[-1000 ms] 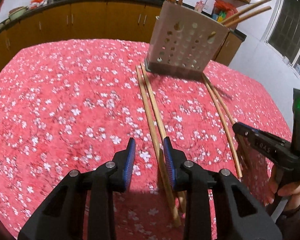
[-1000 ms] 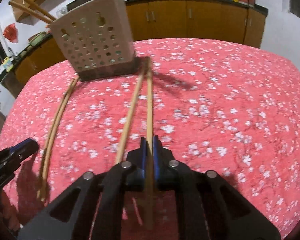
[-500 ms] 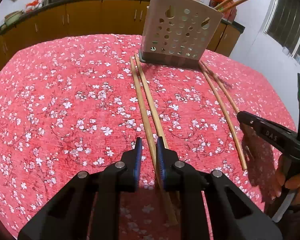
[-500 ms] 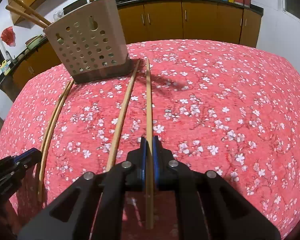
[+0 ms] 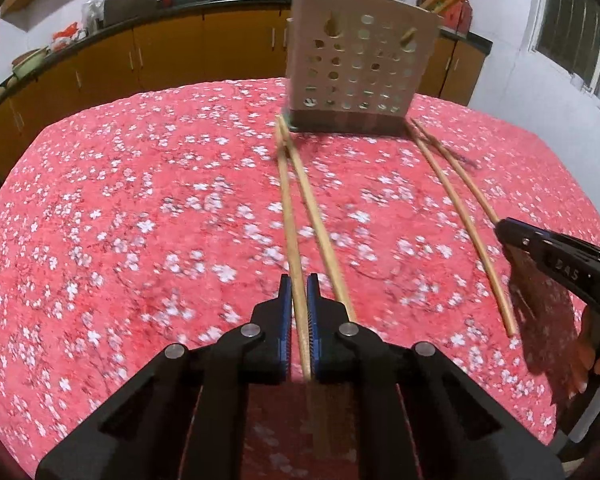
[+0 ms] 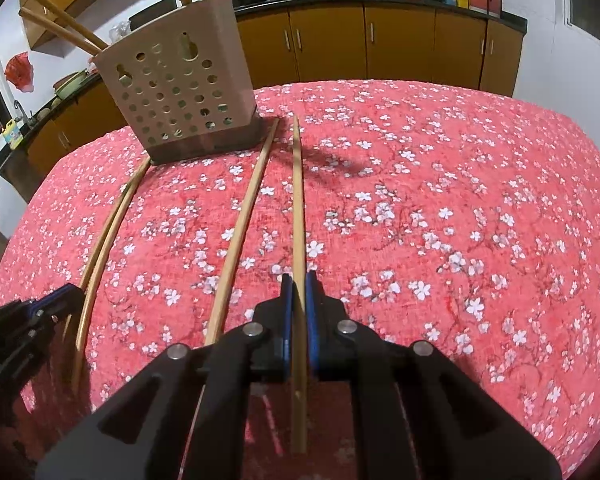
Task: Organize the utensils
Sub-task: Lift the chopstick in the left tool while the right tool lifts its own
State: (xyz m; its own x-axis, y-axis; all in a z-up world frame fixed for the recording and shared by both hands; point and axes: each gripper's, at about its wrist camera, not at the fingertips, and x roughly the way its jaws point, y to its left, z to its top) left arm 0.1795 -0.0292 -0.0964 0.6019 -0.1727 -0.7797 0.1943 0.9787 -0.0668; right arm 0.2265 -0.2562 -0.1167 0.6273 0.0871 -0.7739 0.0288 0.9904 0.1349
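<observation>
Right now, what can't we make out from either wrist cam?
- Near end of the chopstick in the left hand-held gripper: left wrist view, hidden by the gripper body.
- Tops of the chopsticks in the holder: cut off by the frame edge in both views.
- Tablecloth detail: motion-blurred in the left wrist view.
</observation>
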